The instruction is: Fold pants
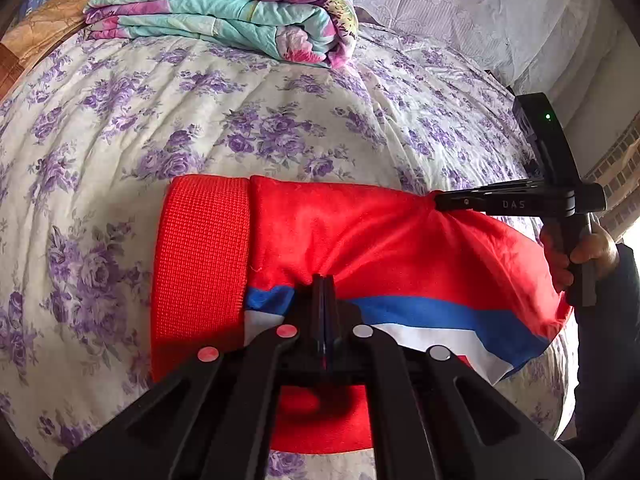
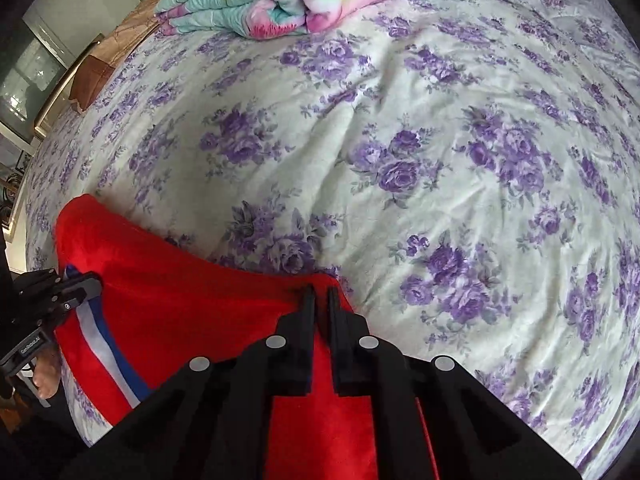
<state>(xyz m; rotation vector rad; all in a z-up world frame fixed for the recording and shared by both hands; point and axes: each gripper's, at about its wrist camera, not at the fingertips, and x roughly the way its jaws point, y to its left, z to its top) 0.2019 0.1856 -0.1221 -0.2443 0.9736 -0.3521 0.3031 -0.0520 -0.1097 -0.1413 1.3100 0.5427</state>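
Observation:
Red pants (image 1: 400, 240) with a blue and white side stripe lie on the bed, their ribbed red waistband (image 1: 200, 264) to the left. My left gripper (image 1: 324, 280) is shut on a bunched fold of the red cloth near the stripe. My right gripper (image 1: 438, 201), held by a hand (image 1: 592, 248), pinches the pants' far right corner and lifts it a little. In the right wrist view the right gripper (image 2: 320, 294) is shut on the red edge of the pants (image 2: 180, 312). There the left gripper (image 2: 76, 284) grips by the stripe at the far left.
A bedspread (image 1: 160, 120) with purple roses covers the bed. A folded turquoise and pink floral quilt (image 1: 224, 12) lies at the far end. A brown wooden headboard (image 1: 36, 36) is at the upper left, and a lace-covered wall (image 1: 500, 8) at the upper right.

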